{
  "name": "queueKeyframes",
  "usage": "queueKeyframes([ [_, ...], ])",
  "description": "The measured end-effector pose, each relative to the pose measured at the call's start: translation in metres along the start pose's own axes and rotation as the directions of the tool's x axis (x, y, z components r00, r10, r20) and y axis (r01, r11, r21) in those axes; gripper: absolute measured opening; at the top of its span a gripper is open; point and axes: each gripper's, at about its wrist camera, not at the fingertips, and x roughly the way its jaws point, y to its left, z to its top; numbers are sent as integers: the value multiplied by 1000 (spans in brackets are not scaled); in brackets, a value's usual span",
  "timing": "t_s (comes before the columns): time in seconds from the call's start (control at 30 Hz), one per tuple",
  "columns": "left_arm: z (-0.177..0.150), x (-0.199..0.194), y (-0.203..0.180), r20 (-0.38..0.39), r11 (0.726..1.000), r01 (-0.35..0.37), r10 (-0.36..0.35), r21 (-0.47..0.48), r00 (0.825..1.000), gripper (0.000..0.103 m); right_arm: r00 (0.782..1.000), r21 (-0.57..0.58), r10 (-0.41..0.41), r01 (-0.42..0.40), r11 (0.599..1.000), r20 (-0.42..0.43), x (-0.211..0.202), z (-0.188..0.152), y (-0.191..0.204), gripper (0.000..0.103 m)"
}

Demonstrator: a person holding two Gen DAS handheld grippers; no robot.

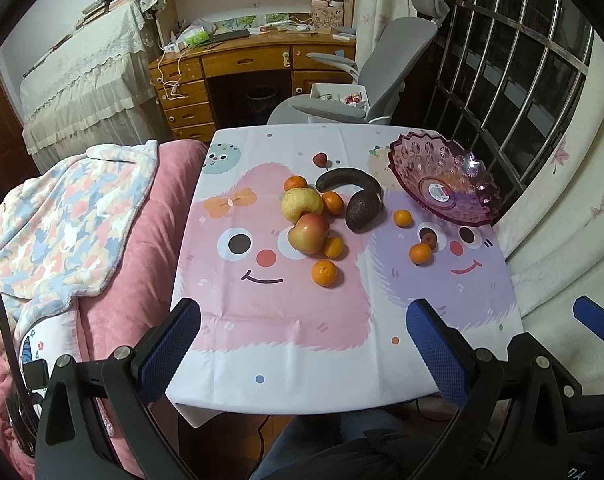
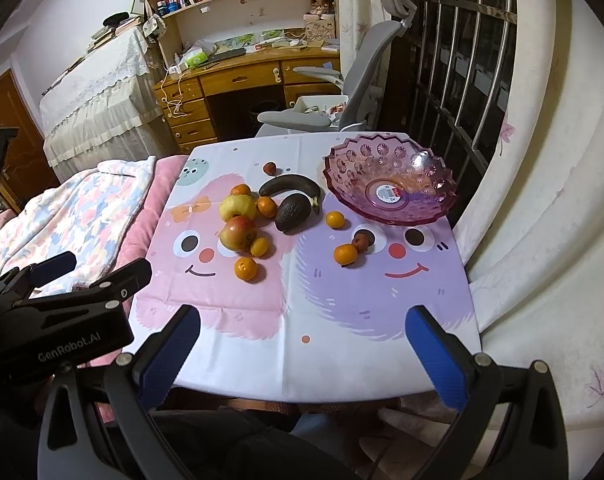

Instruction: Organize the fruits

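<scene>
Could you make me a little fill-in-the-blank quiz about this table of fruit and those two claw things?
1. The scalloped pink glass bowl holds ____ fruit.
2. The dark avocado lies right beside the blackened ____.
3. The left gripper and right gripper both have their jaws ____.

Missing words: no; banana; open

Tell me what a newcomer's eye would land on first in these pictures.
The scattered fruit at the middle of the table: an apple, a pear, a dark banana, an avocado and small oranges. Next, the empty pink glass bowl at the far right corner. Under it all, the cartoon-face tablecloth, with both open grippers, left and right, held back at the near edge.
</scene>
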Motion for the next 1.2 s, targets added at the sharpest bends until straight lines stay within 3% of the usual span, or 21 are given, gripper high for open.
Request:
queueKeyframes([
  [0.7, 16, 38, 26, -46, 994, 82, -80, 66, 996, 102, 993, 86, -98, 92, 992, 65, 7, 0, 25, 103],
  [1.0, 19, 63, 26, -129, 991, 120, -112, 62, 985, 102, 988, 130, -148, 140, 982, 54, 17, -3, 12, 103],
  [1.2, 27, 92, 18, -191, 990, 123, -108, 69, 976, 102, 984, 112, -152, 141, 984, 93, 35, 1, 0, 103],
])
